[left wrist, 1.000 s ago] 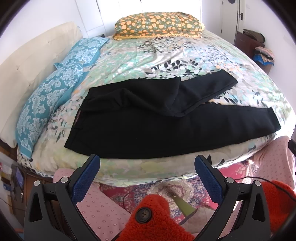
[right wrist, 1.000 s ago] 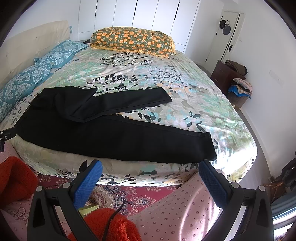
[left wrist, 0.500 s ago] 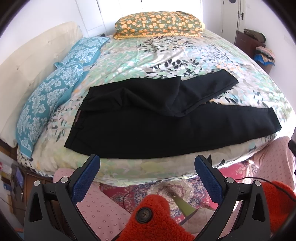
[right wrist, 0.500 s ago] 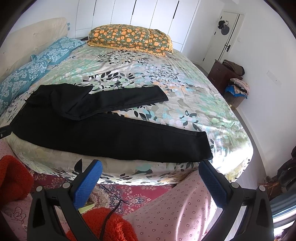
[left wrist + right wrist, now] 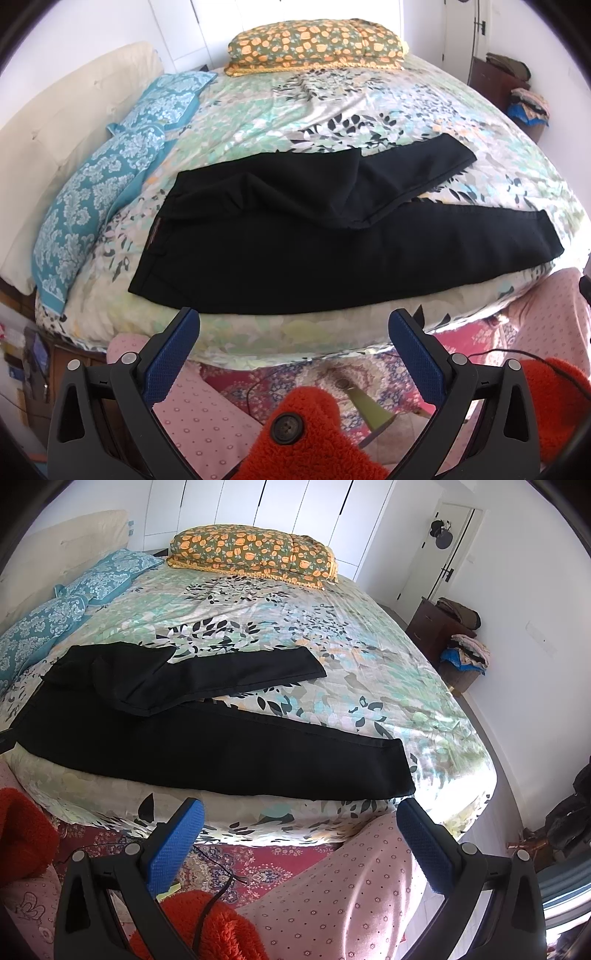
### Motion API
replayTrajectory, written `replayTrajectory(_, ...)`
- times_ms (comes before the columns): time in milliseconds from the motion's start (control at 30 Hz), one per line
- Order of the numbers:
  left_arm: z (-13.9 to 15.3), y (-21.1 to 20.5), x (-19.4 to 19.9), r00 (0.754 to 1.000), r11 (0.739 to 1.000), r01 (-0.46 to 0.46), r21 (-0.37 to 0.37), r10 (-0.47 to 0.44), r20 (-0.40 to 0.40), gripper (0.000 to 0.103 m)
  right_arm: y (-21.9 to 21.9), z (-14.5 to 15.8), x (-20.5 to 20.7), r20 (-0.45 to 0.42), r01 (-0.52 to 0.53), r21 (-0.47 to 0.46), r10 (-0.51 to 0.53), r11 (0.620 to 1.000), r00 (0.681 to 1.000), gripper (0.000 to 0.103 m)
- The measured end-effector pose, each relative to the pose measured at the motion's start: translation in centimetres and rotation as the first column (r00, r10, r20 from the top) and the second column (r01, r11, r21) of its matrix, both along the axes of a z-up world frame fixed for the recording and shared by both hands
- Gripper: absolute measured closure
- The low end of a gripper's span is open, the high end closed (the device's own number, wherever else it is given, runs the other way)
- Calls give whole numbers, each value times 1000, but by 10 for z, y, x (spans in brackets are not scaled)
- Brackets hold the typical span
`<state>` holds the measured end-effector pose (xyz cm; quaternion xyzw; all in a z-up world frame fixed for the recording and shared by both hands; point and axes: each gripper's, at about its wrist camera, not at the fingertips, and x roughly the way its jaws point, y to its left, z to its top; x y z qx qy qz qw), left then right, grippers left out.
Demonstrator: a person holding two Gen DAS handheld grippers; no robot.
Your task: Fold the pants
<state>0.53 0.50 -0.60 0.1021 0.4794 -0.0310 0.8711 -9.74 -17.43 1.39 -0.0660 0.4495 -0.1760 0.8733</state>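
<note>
Both claws gape, empty — black pants (image 5: 332,251) lie flat, legs splayed

An orange-flowered pillow (image 5: 255,555) and teal patterned pillows (image 5: 110,177) lie on a floral bedspread (image 5: 332,635); clothes pile on a dark dresser (image 5: 434,627).

Bright daylight, soft shadows; strong fisheye bending, black vignette at corners; sharp focus centre.

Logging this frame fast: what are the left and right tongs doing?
Left tongs: open, holding nothing, short of the black pants.
Right tongs: open, holding nothing.
</note>
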Motion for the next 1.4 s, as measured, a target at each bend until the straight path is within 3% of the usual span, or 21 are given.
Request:
replayTrajectory(533, -3, -2, 0, 1000, 1000, 7, 8, -7, -7, 1, -6, -6, -1, -12, 11, 23, -10, 1000, 1000, 0)
replayTrajectory(700, 0, -9, 16, 999, 999, 27, 22, -28, 35, 1, 0, -5, 6, 25, -122, 108, 120, 987, 992, 0)
replayTrajectory(800, 11, -10, 34, 997, 996, 40, -74, -35, 63, 1, 10, 20, 12, 183, -251, 66, 236, 966, 954, 0)
replayTrajectory(900, 25, -13, 50, 991, 986, 77, -147, -59, 123, 1, 14, 45, 19, 383, -393, -3, 364, 919, 849, 0)
replayTrajectory(933, 29, -15, 58, 987, 983, 89, -158, -66, 144, 1, 10, 43, 29, 405, -435, 5, 396, 900, 824, 0)
replayTrajectory(967, 32, -16, 66, 986, 982, 89, -167, -63, 156, 1, 3, 32, 49, 366, -454, 50, 406, 890, 837, 0)
replayTrajectory(1033, 34, -14, 82, 987, 977, 70, -199, -39, 157, 1, -14, -11, 105, 129, -418, 196, 399, 887, 908, 0)
replayTrajectory(1067, 33, -11, 89, 989, 975, 55, -216, -22, 149, 1, -24, -33, 127, 39, -379, 241, 381, 894, 924, 1)
replayTrajectory(1133, 28, -5, 99, 991, 971, 23, -237, 8, 130, 1, -50, -58, 159, 8, -369, 276, 382, 887, 924, 1)
replayTrajectory(1233, 12, 9, 107, 993, 972, -16, -234, 42, 107, 1, -99, -66, 223, 1, -365, 265, 379, 892, 925, 1)
replayTrajectory(1400, -28, 25, 115, 996, 979, -82, -188, 84, 5, 1, -202, -80, 363, -68, -239, 416, 292, 877, 954, 0)
